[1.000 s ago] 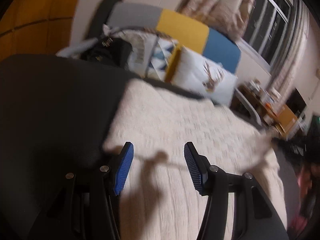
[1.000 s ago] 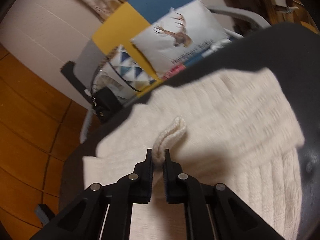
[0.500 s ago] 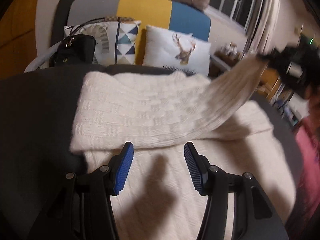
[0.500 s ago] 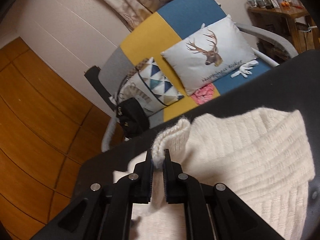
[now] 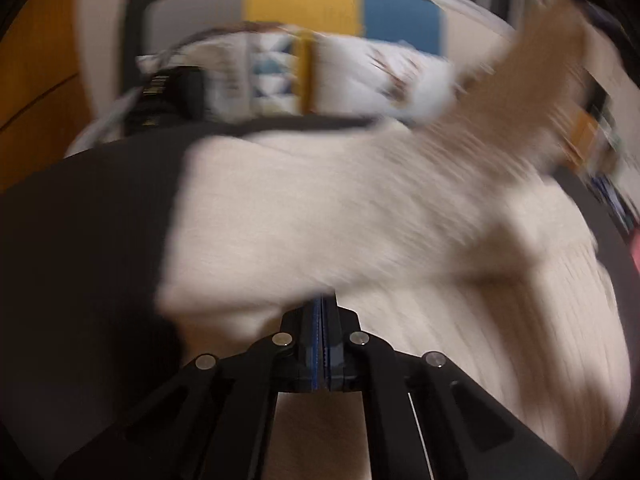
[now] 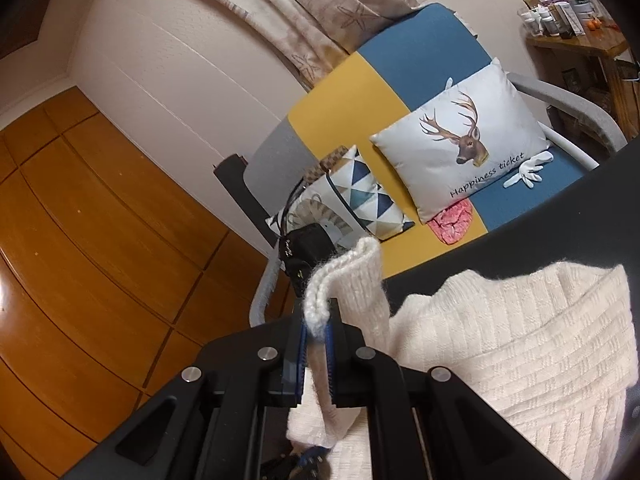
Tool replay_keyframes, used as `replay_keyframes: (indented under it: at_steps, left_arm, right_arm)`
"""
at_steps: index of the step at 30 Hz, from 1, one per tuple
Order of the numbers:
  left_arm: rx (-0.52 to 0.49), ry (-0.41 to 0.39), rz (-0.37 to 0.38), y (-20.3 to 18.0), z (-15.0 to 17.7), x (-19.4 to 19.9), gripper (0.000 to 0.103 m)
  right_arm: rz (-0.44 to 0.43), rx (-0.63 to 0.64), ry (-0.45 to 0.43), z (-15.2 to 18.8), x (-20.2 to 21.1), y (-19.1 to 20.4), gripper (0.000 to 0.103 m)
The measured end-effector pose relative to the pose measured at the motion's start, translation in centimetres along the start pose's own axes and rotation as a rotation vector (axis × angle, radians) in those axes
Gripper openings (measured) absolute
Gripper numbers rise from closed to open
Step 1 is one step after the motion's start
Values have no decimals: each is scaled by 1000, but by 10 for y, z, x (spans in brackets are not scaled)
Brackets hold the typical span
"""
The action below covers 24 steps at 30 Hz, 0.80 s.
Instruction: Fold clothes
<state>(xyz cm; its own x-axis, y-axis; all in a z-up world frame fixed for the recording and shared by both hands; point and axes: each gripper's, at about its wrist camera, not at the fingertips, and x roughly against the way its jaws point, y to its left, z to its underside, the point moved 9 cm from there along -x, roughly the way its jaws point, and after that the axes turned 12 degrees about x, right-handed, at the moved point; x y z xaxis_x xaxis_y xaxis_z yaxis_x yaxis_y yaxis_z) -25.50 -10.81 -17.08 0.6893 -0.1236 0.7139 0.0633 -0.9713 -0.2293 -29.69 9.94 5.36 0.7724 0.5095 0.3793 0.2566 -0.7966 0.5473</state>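
Note:
A cream knitted sweater (image 5: 360,208) lies on the black table (image 5: 80,220), heavily blurred in the left wrist view. My left gripper (image 5: 322,306) is shut, its blue pads pinched on the near edge of the sweater's folded layer. One sleeve (image 5: 536,92) rises up to the right. In the right wrist view my right gripper (image 6: 317,322) is shut on the sleeve cuff (image 6: 344,276), held up above the sweater body (image 6: 520,344) on the table (image 6: 560,216).
Behind the table stands a grey, yellow and blue sofa (image 6: 400,68) with a deer cushion (image 6: 460,140), a triangle-pattern cushion (image 6: 360,192) and a black bag (image 6: 308,248). A wooden shelf with bottles (image 6: 568,20) is at the far right; wood panelling (image 6: 80,240) on the left.
My left gripper went from open over the sweater to shut at its folded edge. My right gripper lifted the sleeve cuff higher and keeps its hold.

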Motion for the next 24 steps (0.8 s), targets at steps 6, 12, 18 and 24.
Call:
replay_keyframes:
  at_steps: [6,12,18,24]
  left_arm:
    - [157,-67,-70,47,-20,-4,0]
    - [257,-48,-97,71,-12,-12,0]
    - [191,-72,-174,61,-6,-6,1]
    - [87,-94,-218,41,-7,-4,1]
  right_arm:
    - [19,-19,-26,0,9,-11,6]
    - [60,-71,-7,12,6,-42,6]
    - [156,-127,51,38,-5,-91,6]
    - [245,-184,85,65,-5,-146,6]
